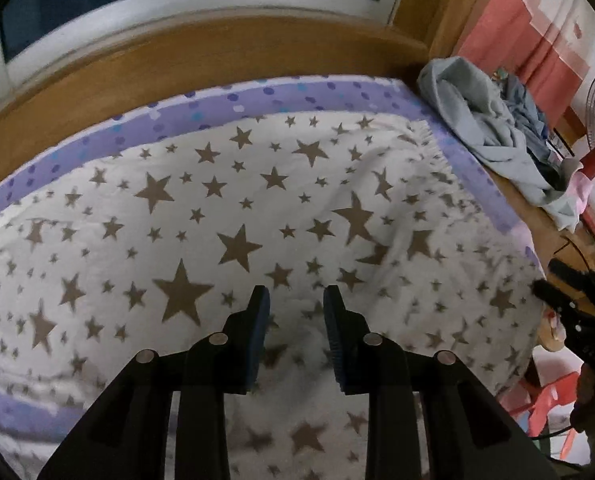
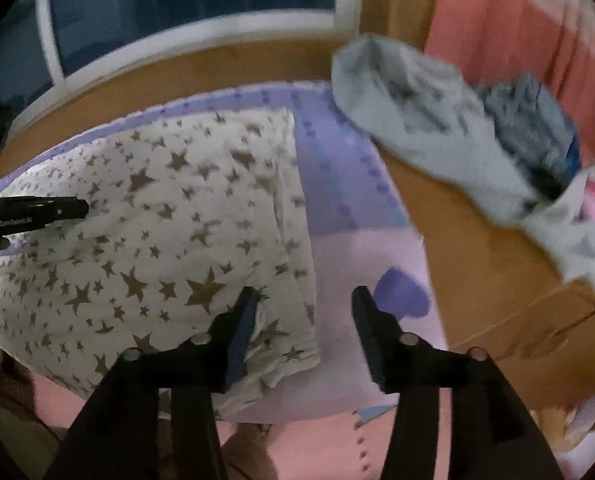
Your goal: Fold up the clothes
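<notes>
Both the left claw (image 1: 296,294) and right claw (image 2: 303,294) hover wide apart, empty, over the star-print cloth (image 1: 257,208)

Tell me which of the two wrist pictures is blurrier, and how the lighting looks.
Right wrist view: more smeared; the grey garment and star-print cloth look streaked. Left wrist view: sharper, stars on the cloth mostly crisp, slight blur near the edges. Both: dim indoor light, dark window, strong fisheye bending, no glare.
</notes>
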`<action>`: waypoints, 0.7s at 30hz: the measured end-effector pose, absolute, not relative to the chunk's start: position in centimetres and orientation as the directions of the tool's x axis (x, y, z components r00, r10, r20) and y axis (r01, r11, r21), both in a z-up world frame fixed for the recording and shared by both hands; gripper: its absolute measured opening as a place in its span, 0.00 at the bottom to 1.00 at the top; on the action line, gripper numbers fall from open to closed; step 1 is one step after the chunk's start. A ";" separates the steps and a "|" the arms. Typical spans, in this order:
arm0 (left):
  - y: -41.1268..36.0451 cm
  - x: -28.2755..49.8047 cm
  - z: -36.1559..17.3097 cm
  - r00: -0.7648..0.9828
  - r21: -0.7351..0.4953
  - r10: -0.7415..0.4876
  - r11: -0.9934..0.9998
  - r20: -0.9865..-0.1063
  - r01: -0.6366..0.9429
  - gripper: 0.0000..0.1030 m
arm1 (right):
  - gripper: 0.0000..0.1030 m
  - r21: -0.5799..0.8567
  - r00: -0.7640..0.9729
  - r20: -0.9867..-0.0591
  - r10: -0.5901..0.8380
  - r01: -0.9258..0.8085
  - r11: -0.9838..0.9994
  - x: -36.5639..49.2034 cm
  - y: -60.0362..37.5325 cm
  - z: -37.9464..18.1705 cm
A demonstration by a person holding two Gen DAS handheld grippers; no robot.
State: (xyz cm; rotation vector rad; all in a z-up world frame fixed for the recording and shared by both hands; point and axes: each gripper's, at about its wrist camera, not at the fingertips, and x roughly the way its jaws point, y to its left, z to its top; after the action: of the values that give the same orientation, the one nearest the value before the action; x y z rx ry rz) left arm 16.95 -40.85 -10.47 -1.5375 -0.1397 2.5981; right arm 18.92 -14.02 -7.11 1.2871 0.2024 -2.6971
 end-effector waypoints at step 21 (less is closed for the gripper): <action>-40.4 28.5 -10.2 -0.485 -0.064 0.046 -0.998 -0.873 0.020 0.28 | 0.55 -0.064 -0.610 -0.779 -0.146 0.309 -0.949 26.5 -20.4 -7.2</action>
State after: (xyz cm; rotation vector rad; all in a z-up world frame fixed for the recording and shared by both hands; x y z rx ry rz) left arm 28.45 -40.42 -10.20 -1.5868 -0.1023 2.6916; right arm 26.50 -20.44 -7.22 1.2302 0.2796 -2.5954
